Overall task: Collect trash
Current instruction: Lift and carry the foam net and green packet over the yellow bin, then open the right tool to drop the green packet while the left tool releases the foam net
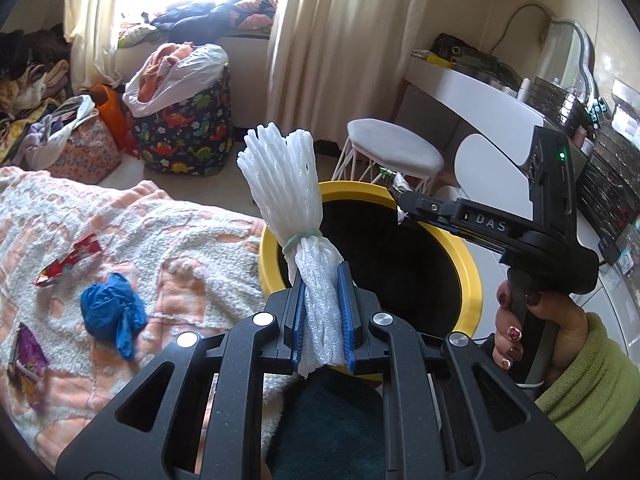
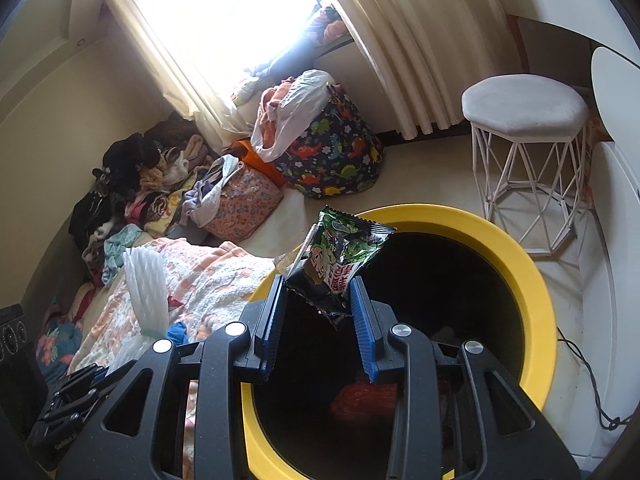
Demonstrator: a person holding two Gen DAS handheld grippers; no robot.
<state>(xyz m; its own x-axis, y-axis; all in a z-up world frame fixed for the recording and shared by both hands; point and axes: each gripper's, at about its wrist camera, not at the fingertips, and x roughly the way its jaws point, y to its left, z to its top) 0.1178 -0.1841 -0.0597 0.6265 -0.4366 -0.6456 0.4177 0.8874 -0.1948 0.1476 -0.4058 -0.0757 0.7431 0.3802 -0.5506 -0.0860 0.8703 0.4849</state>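
My left gripper (image 1: pixel 322 276) is shut on a white foam net sleeve (image 1: pixel 286 184) and holds it upright at the near rim of the yellow bin (image 1: pixel 466 256). My right gripper (image 2: pixel 318 284) holds a green and black snack wrapper (image 2: pixel 340 256) between its blue pads over the bin's dark opening (image 2: pixel 536 272); its jaws stand fairly wide. The right gripper also shows in the left wrist view (image 1: pixel 404 202) over the bin's far rim. On the pink and white blanket (image 1: pixel 180 240) lie a blue crumpled bag (image 1: pixel 110 308), a red wrapper (image 1: pixel 68 264) and a purple wrapper (image 1: pixel 26 360).
Orange trash (image 2: pixel 364 400) lies inside the bin. A white stool (image 2: pixel 528 152) stands behind it, a white dressing table (image 1: pixel 480 96) to the right. A dinosaur-print basket (image 1: pixel 188 132) and piles of clothes (image 2: pixel 132 192) fill the far floor.
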